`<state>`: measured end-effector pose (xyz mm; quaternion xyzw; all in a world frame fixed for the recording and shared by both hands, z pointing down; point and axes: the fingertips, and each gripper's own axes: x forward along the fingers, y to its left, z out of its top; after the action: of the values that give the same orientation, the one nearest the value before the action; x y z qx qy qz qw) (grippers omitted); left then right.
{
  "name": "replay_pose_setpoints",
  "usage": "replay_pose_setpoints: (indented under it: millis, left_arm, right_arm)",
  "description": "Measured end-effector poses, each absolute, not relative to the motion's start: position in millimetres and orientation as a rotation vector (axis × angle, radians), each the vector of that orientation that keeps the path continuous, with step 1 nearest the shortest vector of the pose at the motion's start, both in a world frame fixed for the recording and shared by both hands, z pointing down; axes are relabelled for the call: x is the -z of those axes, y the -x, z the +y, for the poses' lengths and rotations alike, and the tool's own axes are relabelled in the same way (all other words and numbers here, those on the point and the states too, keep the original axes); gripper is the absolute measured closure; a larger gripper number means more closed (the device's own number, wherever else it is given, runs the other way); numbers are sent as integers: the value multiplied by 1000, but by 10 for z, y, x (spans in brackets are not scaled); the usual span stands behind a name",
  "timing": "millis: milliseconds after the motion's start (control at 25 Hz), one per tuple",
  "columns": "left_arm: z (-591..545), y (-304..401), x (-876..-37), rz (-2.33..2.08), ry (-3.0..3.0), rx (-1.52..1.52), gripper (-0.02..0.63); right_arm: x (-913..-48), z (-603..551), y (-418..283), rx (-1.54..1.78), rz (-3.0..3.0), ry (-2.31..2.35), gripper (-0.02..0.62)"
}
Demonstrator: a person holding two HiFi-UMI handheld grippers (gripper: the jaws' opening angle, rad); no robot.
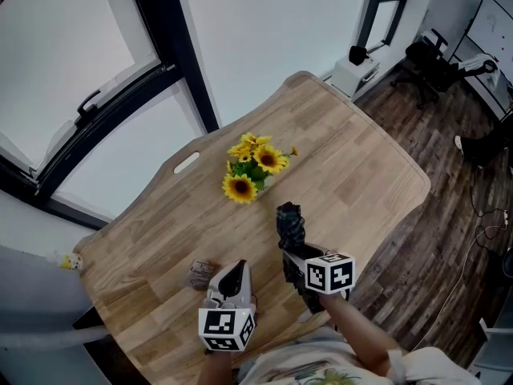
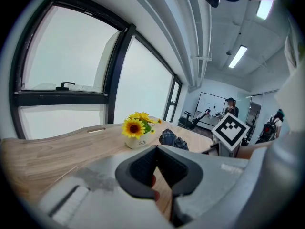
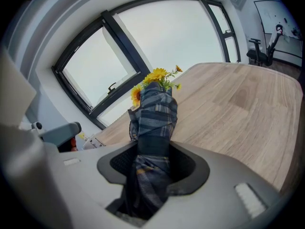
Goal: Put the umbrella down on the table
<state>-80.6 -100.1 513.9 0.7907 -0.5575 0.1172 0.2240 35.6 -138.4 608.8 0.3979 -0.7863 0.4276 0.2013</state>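
Right tool [image 3: 153,157] is clenched on the folded plaid umbrella [image 3: 155,111], whose free end juts out past the jaws toward the sunflowers [image 1: 252,167] in their white pot. The umbrella is over the near part of the wooden surface [image 1: 369,183], just on the near side of the flowers. Whether it touches the wood I cannot tell. Left tool [image 1: 236,273], at the near left, has its jaws together with nothing between them.
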Motion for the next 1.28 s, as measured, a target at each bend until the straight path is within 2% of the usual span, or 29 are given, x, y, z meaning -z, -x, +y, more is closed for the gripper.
replay_pose_setpoints:
  millis: [1280]
  left_arm:
    - [-1111,817,-5349,-1508,-2145,-352,604]
  right_arm:
    - [-6658,-1462,-442,-1215,-2060,-1089,413]
